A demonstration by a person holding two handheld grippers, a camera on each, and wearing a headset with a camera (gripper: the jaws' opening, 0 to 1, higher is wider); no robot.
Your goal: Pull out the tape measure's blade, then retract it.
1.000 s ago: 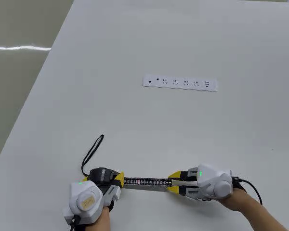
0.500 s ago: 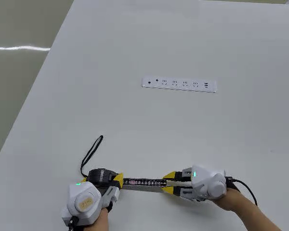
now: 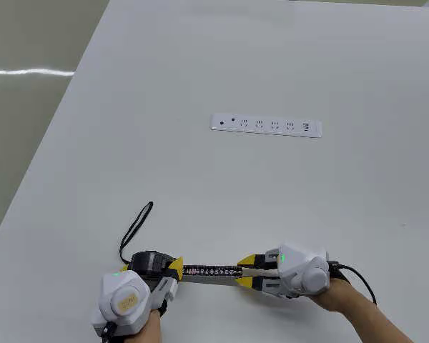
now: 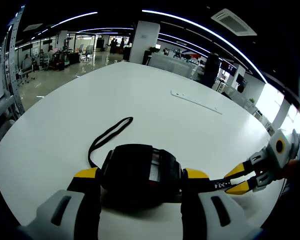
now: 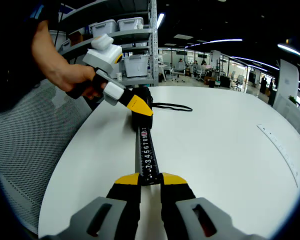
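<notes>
A black tape measure (image 3: pixel 151 261) lies near the table's front edge, its wrist strap (image 3: pixel 135 229) trailing away from me. My left gripper (image 3: pixel 169 274) is shut on the black case (image 4: pixel 140 172). A short length of blade (image 3: pixel 210 271) with printed numbers runs out to the right. My right gripper (image 3: pixel 244 272) is shut on the blade's end (image 5: pixel 147 176). In the right gripper view the blade (image 5: pixel 144 150) leads straight back to the case (image 5: pixel 141 102), which the left gripper (image 5: pixel 124 104) holds. From the left gripper view the right gripper (image 4: pixel 235 178) shows at the far right.
A white power strip (image 3: pixel 266 125) lies flat near the middle of the white table (image 3: pixel 257 186). The table's left edge (image 3: pixel 53 136) drops to a grey floor. Shelves with storage boxes (image 5: pixel 127 30) stand beyond the table in the right gripper view.
My right gripper has moved left toward the case, and the exposed blade has grown shorter. The left gripper and case have stayed put.
</notes>
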